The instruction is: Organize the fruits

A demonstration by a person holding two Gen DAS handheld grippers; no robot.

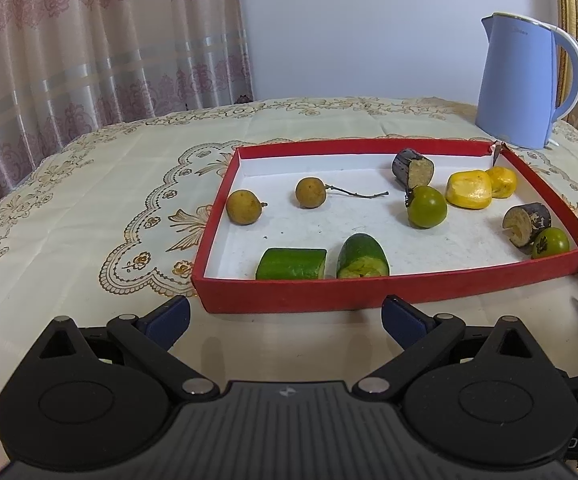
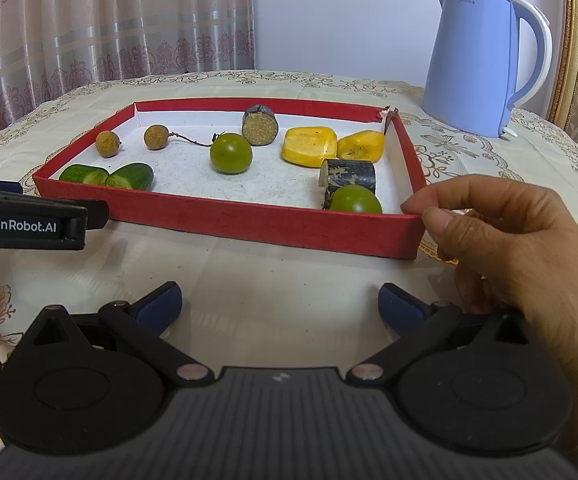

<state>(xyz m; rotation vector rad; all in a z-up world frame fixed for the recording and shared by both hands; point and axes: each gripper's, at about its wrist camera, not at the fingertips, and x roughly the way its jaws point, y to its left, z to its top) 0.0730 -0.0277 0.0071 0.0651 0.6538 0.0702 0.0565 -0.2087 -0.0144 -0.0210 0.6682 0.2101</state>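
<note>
- Both tongs stand wide and empty over the bench [image 2: 249,280], just short of the red tray [image 2: 249,222]: left tongs [image 1: 285,318], right tongs [image 2: 280,304].
- A bare hand [image 2: 501,232] pinches the tray's near right corner. The tray looks like thin card, so it will likely flex and slide if pushed.
- All the fruit lies loose in the tray. Two longans [image 1: 243,207] sit at the left, one with a twig. They look small, round and light, likely to roll, so close across the middle.
- Two cucumber pieces [image 1: 291,264] lie by the near wall. They seem firm but smooth-skinned; grip across the skin, not the wet cut ends.
- The green round fruits [image 1: 427,207] probably roll.
- The yellow chunks [image 2: 309,146] look soft, so squeeze gently.
- The dark sugarcane stubs [image 2: 349,176] appear stiff and rough, easiest to hold.
</note>
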